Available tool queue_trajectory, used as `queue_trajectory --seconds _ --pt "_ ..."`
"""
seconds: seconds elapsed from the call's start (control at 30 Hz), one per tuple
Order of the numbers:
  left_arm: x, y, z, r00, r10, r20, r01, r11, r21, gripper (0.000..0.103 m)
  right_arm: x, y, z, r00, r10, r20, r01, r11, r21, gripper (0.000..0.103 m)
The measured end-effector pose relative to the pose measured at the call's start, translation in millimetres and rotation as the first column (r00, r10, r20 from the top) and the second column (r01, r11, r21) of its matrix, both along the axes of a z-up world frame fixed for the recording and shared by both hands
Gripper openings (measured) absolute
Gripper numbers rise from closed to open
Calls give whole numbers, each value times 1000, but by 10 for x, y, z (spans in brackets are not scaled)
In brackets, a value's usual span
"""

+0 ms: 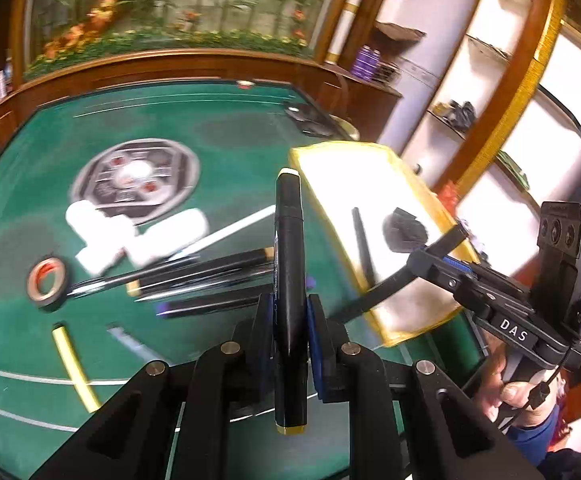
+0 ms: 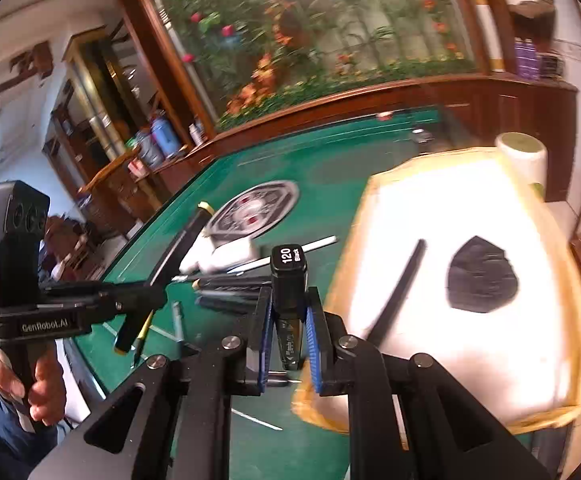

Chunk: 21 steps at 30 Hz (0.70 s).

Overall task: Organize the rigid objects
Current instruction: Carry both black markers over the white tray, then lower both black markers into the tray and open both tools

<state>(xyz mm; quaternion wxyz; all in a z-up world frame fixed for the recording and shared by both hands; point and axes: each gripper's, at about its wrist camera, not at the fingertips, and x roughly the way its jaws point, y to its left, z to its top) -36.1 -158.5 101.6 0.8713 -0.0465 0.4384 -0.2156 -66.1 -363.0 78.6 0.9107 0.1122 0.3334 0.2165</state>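
My left gripper [image 1: 288, 304] is shut on a black marker [image 1: 288, 220] with pale yellow end caps, held upright above the green table. In the right wrist view that left gripper [image 2: 156, 294] and its marker [image 2: 186, 236] hang at the left. My right gripper [image 2: 288, 308] is shut on a black marker [image 2: 288, 264] labelled "120 Black". It sits at the near edge of a yellow-rimmed white tray [image 2: 450, 200]. From the left wrist view, the right gripper [image 1: 426, 258] holds its marker [image 1: 374, 294] over the tray [image 1: 350, 176]. In the tray lie a thin black stick [image 1: 362, 244] and a black chunky piece [image 1: 404, 228].
On the green table [image 1: 30, 208] lie several dark pens [image 1: 210, 276], white blurred items [image 1: 138, 236], a tape roll [image 1: 46, 280], a yellow stick [image 1: 70, 364] and a round emblem [image 1: 134, 176]. A paper roll [image 2: 524, 156] stands behind the tray. Wooden cabinets ring the table.
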Motion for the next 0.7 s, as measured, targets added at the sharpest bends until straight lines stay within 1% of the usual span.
queue_trajectory --seconds 0.1,0.27,0.3,0.33,0.4,0.47,0.6,0.7 --pt "73 -285 -5 999 -50 -7 50 999 -16 16 -1 -246 27 1000 -15 -6 16 998 63 16" --pt "181 -728 -60 992 -122 -34 120 992 -42 16 -61 -488 132 999 -38 16 36 994 102 16" --pt "195 -816 -81 990 -136 -37 134 990 -42 16 -81 -534 160 999 -45 21 43 994 103 15" --pt "203 -869 -95 989 -144 -39 143 989 -46 16 -115 -593 209 997 -66 35 63 995 82 15" --pt "237 -1001 -157 986 -160 -47 157 986 -61 16 -160 -655 275 996 -80 49 76 995 71 15" --pt "286 -1079 -239 986 -158 -59 154 986 -64 16 -203 -723 323 994 -98 54 96 995 41 15" --pt "400 -1199 -479 985 -140 -105 133 988 -75 16 -78 -789 233 993 -116 8 116 993 -29 15" --pt "454 -1221 -582 985 -122 -121 112 990 -83 16 62 -778 142 993 -119 -26 118 992 -42 15"
